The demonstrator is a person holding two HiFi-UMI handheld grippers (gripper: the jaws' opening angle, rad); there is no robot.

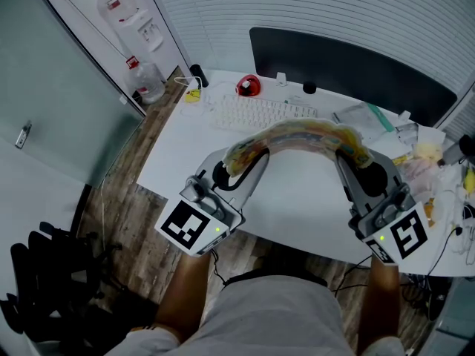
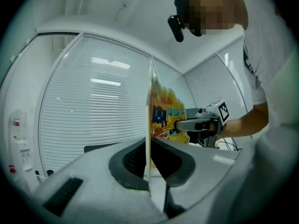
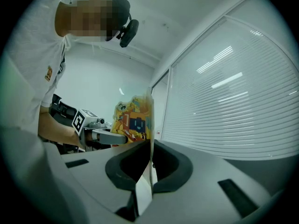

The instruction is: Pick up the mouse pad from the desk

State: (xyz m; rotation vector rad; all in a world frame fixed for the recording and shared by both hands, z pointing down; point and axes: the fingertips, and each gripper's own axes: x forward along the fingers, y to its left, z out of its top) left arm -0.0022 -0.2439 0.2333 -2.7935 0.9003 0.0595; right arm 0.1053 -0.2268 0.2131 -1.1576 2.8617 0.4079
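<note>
The mouse pad (image 1: pixel 300 139), thin and printed with a yellow cartoon picture, arches in the air above the white desk (image 1: pixel 297 199). My left gripper (image 1: pixel 239 160) is shut on its left end and my right gripper (image 1: pixel 350 156) is shut on its right end. In the left gripper view the mouse pad (image 2: pixel 164 113) stands edge-on between the closed jaws, with the other gripper (image 2: pixel 205 123) gripping its far end. The right gripper view shows the same: the pad (image 3: pixel 135 120) pinched edge-on, the left gripper (image 3: pixel 100 133) beyond.
A white keyboard (image 1: pixel 256 113) and a red mouse (image 1: pixel 249 86) lie behind the pad, before a dark monitor (image 1: pixel 349 65). Cluttered packets and cables (image 1: pixel 430 169) fill the desk's right end. A water dispenser (image 1: pixel 133 28) stands far left.
</note>
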